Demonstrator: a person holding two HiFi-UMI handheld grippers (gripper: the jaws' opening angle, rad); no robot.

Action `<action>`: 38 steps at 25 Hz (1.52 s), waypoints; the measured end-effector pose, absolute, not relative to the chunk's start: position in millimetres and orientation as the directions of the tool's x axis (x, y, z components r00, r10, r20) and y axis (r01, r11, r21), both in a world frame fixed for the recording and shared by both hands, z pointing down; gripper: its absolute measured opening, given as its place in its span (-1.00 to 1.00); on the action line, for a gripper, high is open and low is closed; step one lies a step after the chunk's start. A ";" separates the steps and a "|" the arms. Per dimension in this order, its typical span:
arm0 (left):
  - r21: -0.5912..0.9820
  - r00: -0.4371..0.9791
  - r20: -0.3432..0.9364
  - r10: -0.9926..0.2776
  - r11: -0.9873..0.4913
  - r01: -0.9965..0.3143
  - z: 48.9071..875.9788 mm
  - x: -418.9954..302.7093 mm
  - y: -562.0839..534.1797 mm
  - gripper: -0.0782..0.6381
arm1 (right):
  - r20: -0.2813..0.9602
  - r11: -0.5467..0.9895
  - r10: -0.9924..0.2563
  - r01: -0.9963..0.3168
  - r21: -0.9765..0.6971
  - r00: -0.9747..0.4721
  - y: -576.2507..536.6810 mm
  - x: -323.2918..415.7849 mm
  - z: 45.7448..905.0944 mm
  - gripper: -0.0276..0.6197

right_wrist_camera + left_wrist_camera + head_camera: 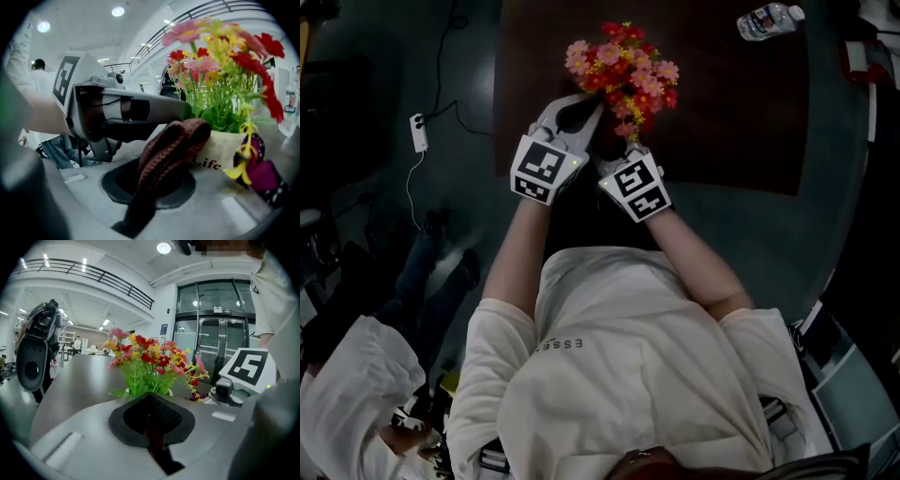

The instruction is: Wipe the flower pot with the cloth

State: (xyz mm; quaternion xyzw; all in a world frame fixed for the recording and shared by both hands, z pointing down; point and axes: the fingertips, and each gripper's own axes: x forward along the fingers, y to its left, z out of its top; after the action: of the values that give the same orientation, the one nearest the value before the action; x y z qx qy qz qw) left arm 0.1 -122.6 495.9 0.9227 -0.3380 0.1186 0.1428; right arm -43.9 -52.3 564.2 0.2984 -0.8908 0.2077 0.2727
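At 12 o'clock from both tools, the pot [220,150] stands upright on the counter [722,122]. My right tool [150,180] is clamped on the cloth [171,140], and the cloth's folded end touches the pot's wall at 2 o'clock in the right gripper view. My left tool [150,413], jaws together, noses the rim from 9 o'clock. I judge the right one is placed to rub.

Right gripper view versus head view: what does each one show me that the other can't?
Only the right gripper view clearly shows the brown knitted cloth clamped in the right gripper, beside a white flower pot printed "Life". Only the head view shows the person's white shirt, a water bottle on the dark table and a white power strip. Both show the flowers and the left gripper.
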 end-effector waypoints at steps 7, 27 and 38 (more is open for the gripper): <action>0.181 0.760 0.326 -0.562 -0.752 -0.633 498.1 3.6 -122.3 -0.74 | 0.610 0.698 -0.434 -0.676 -0.237 -0.663 -57.7 -20.5 571.7 -0.77; 0.217 0.741 0.338 -0.580 -0.718 -0.661 498.5 4.8 -122.4 -0.74 | 0.708 0.491 -0.537 -0.853 -0.180 -0.459 -106.8 126.2 580.8 -0.77; 0.215 0.743 0.314 -0.591 -0.718 -0.662 501.8 0.7 -123.2 -0.74 | 0.720 0.516 -0.536 -0.846 -0.134 -0.441 -196.4 115.8 574.4 -0.77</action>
State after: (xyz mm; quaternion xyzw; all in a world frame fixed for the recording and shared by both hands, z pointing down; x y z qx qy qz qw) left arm 0.7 -123.2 501.8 0.9200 -0.3405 0.1120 0.1584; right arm 115.8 -196.4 574.4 0.4253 -0.8122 0.2467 0.3140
